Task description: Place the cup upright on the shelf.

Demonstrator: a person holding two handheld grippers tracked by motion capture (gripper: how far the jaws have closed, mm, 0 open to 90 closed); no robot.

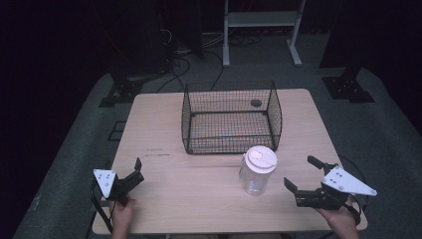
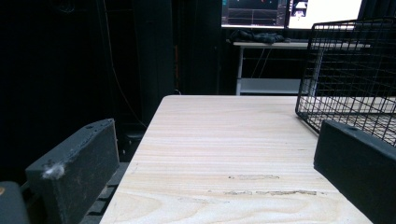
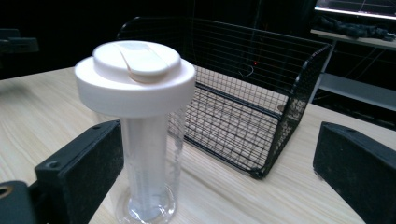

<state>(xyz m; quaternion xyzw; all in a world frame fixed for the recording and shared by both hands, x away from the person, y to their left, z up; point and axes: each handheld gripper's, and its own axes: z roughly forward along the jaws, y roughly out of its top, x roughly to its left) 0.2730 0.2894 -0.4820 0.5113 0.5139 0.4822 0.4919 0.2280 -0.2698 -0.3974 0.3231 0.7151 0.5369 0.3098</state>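
- The jar stood upright on the table, just in front of the basket, near its right front corner; its white lid was on.
- The right gripper lay low at the table's right front, near the jar but apart from it, its jaws spread wide and pointing at the jar.
- In the right gripper view, the jar rose by the left jaw, touching neither, with the basket behind it.
- The left gripper sat at the table's left front edge, well away from the jar, jaws apart and empty.
- In the left gripper view, bare table lay between the jaws, with the basket off to the right.
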